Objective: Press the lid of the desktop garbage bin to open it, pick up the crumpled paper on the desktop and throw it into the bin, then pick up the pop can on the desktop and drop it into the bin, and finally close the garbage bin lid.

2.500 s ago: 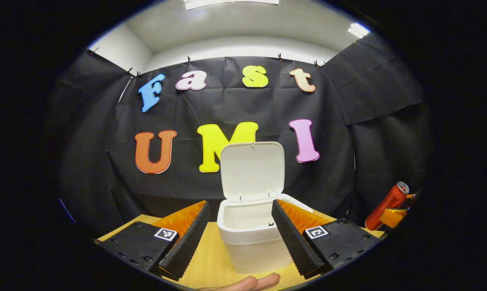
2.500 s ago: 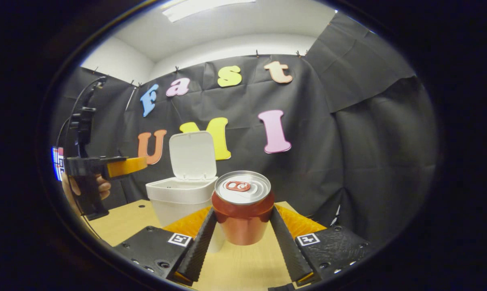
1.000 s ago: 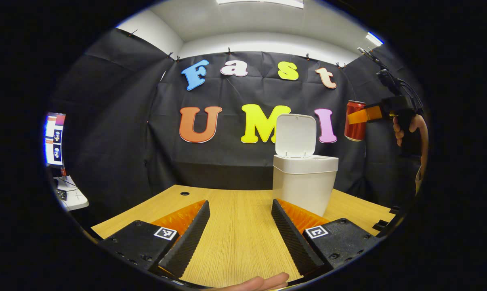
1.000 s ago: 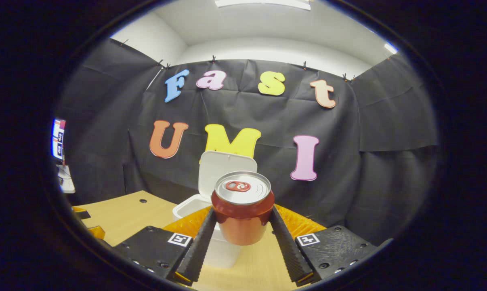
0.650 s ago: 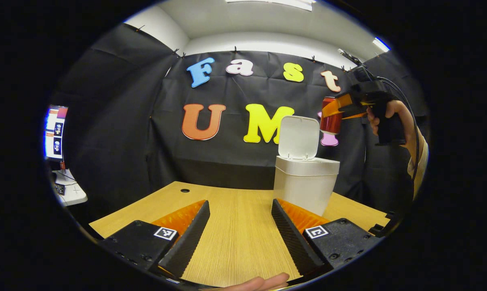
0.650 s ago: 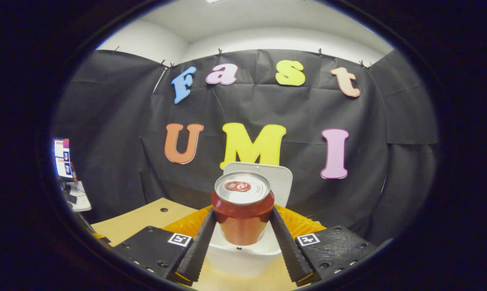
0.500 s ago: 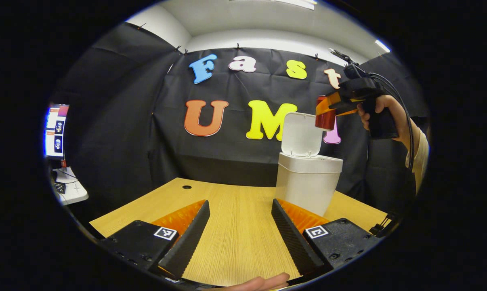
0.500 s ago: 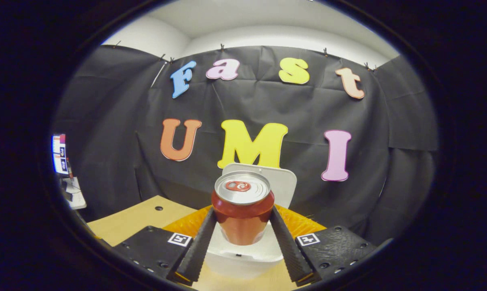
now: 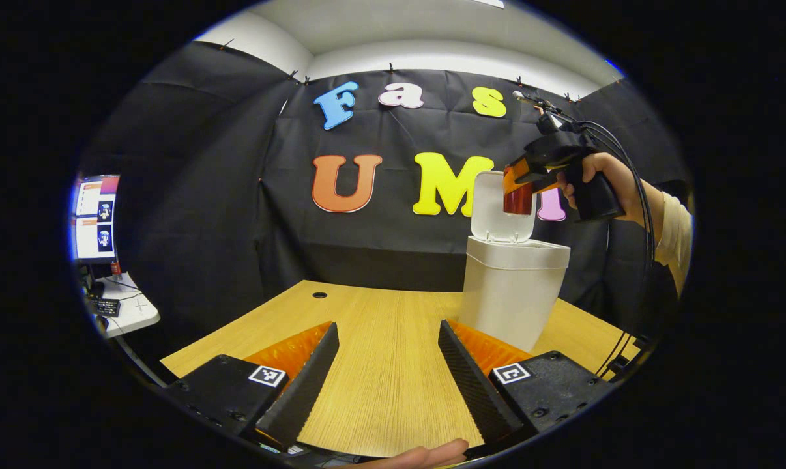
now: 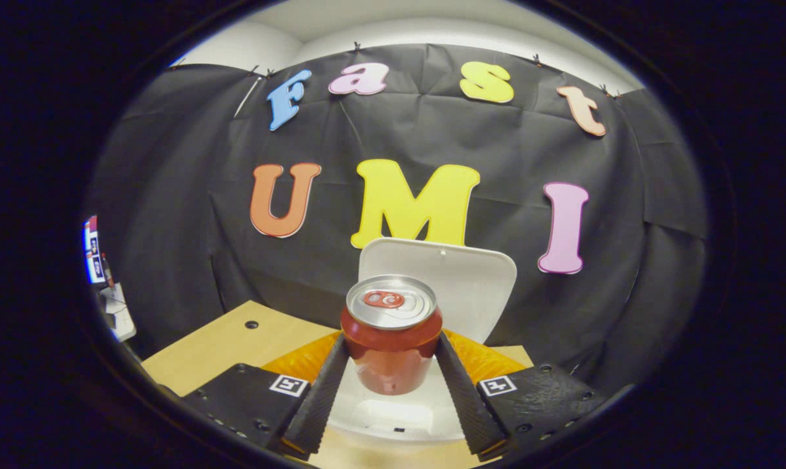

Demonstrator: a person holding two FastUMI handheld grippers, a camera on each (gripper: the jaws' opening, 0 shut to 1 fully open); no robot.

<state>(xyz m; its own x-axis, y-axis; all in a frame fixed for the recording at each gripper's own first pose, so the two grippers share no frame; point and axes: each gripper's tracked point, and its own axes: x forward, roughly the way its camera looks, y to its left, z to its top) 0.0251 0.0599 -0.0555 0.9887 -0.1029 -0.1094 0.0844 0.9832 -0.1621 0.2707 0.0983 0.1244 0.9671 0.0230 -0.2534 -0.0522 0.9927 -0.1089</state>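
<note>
Now the right gripper (image 10: 391,365) pinches the pop can (image 10: 391,335) above the open bin (image 9: 513,290); the left gripper (image 9: 386,378) gapes.

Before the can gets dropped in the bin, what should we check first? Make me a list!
1. Bin lid up and open: ok.
2. Pop can gripped by both fingers of the right gripper: ok.
3. Can over the bin opening: ok; in the left gripper view it hangs above the rim, in front of the lid.
4. Can upright: ok.
5. Left gripper out of the way: ok, open and low over the table, apart from the bin.
6. Crumpled paper already in the bin: cannot tell.
</note>
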